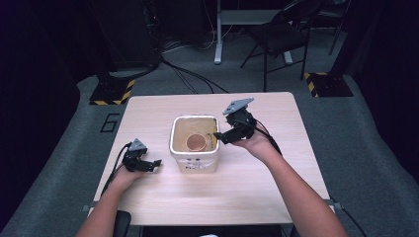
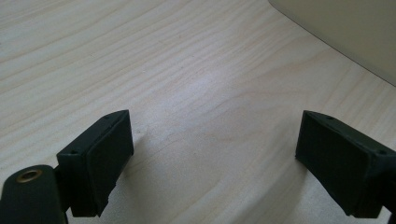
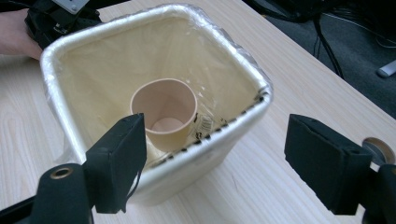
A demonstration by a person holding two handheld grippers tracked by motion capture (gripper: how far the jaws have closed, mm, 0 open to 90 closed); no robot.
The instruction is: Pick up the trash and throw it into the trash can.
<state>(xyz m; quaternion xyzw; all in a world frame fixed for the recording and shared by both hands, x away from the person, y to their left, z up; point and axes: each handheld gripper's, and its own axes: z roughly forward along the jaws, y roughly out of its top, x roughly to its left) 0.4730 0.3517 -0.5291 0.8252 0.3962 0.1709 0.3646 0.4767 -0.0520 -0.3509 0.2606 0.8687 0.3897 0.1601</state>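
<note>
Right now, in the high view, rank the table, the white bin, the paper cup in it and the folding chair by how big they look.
1. table
2. folding chair, though it sits farther from the camera
3. white bin
4. paper cup

bin (image 1: 194,157) mid-table, open tabletop (image 1: 257,192) around

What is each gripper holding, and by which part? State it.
Nothing is held. The left gripper is open over bare table; the right gripper is open beside the bin containing a cup.

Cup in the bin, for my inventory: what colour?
Pale peach cup, clearest in the right gripper view.
</note>
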